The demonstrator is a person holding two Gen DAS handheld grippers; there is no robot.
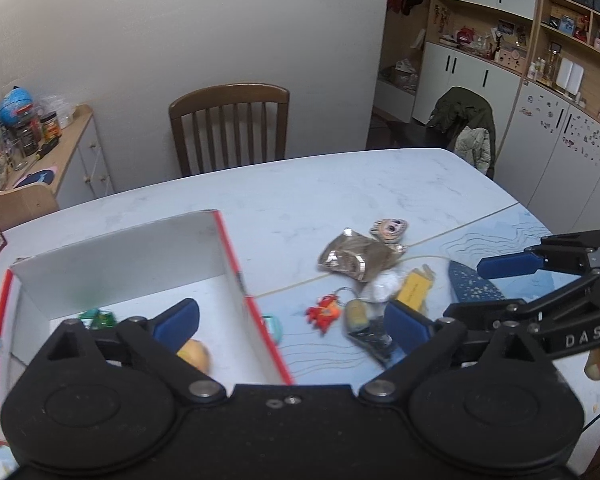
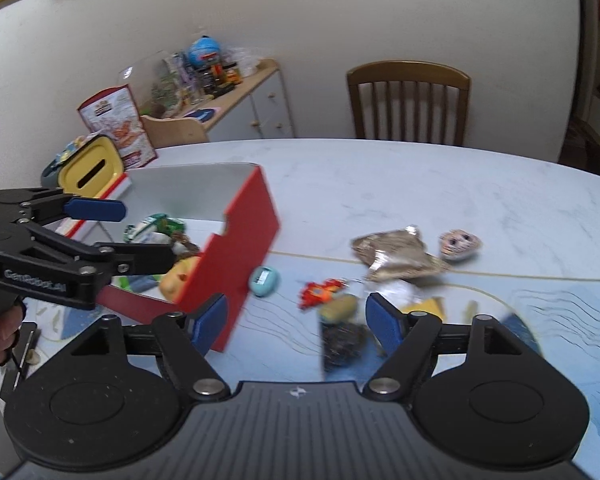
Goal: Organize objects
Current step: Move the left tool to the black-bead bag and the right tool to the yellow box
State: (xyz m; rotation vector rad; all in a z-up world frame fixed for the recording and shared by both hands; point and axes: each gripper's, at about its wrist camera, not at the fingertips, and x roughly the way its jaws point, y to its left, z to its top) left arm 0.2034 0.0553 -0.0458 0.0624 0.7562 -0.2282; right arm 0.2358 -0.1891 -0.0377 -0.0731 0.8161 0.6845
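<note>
Both grippers, left point(image 1: 292, 322) and right point(image 2: 296, 320), are held wide with nothing between the jaws. Just beyond the right one, a loose cluster is seen on the table point(image 2: 400, 184): one dark packet point(image 2: 342, 344), one red keychain point(image 2: 320, 292), one teal toy point(image 2: 264, 280), one crumpled foil bag point(image 2: 396, 260). These are judged light; the foil is judged crushable and slippery, so a rim grip is advised. One red box point(image 2: 236, 256), beside them, is partly filled.

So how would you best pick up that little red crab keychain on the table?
Probably from above, pinching the red crab keychain across its body. It lies flat on the table, apart from its neighbours, with its ring toward the pile, so the open right gripper could straddle it.
</note>
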